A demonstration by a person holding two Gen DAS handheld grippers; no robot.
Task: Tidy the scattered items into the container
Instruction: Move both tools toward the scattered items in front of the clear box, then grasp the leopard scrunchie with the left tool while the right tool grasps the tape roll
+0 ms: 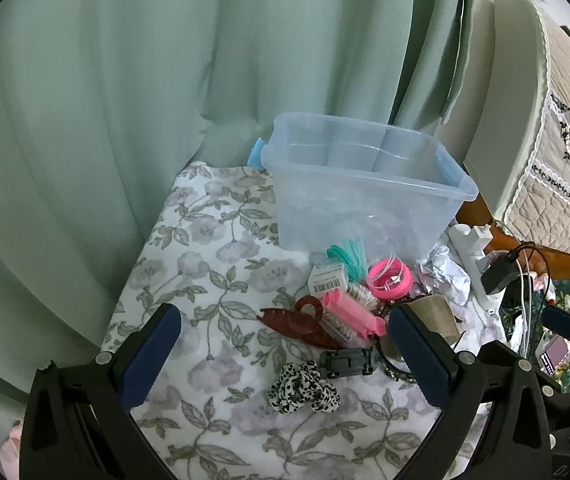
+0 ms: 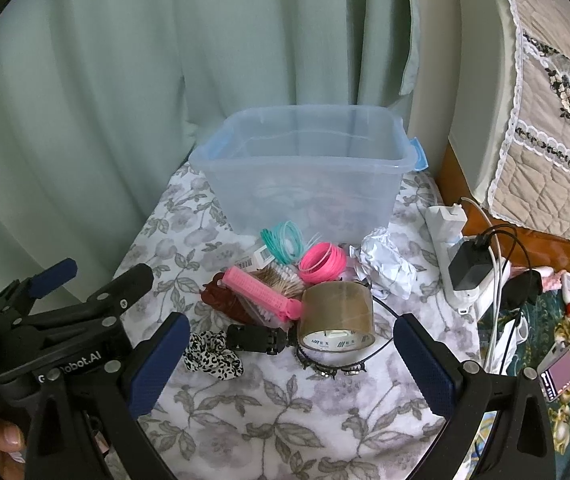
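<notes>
On a floral-clothed table (image 2: 285, 420) before green curtains (image 2: 125, 80), both grippers — left (image 1: 285, 356), right (image 2: 291, 360) — hovered wide open and empty. Beyond lay scrunchie (image 2: 211, 354), tape roll (image 2: 337, 312), pink brush (image 2: 259, 290) and bands (image 2: 322, 262), all unsorted; the clear bin (image 2: 305, 168) behind seemingly held little.

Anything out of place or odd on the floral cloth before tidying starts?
Mostly just clutter piled before the clear bin. Oddities: a crumpled paper wad among the hair accessories, and the tape roll sitting atop a thin black headband. Nothing looks spilled or broken.
</notes>
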